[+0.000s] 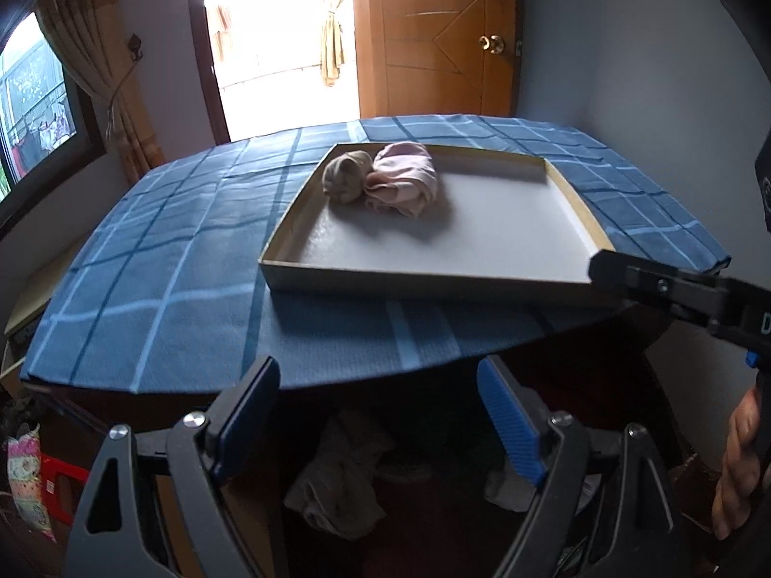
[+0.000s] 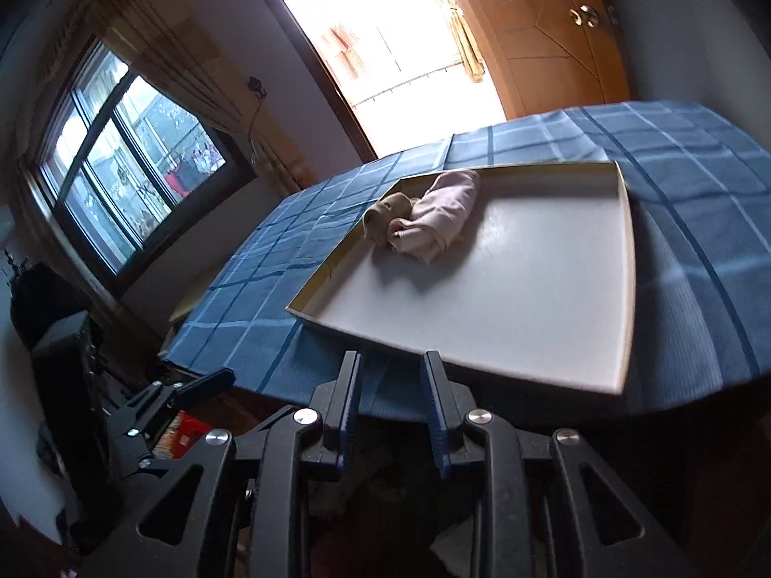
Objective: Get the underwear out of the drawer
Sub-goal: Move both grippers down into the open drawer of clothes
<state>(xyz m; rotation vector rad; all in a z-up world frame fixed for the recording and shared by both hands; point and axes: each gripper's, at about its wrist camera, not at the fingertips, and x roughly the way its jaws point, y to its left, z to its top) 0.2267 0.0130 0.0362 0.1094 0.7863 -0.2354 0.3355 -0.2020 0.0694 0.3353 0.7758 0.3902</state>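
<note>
Up close, the left hand-held gripper point(image 1: 380, 424) stands wide with nothing between its blue pads, hanging over a dark open drawer point(image 1: 433, 505) below the counter's edge. Only the left wrist view looks down into that drawer, where pale crumpled underwear point(image 1: 337, 477) lies in shadow; it also catches the person's hand point(image 1: 739, 462) around the other tool's grip at the right edge. The right hand-held gripper point(image 2: 390, 409) is narrow, its jaws nearly together and holding nothing; beneath it the drawer is too dark to read. Only the right wrist view shows the window point(image 2: 130, 164) in full. Beyond both, a shallow tray point(image 1: 419, 284) rests on the blue checked cloth point(image 1: 159, 260) of the counter, with a beige bundle point(image 1: 344, 178) touching a pink bundle point(image 1: 405, 178) in its far left corner.
</note>
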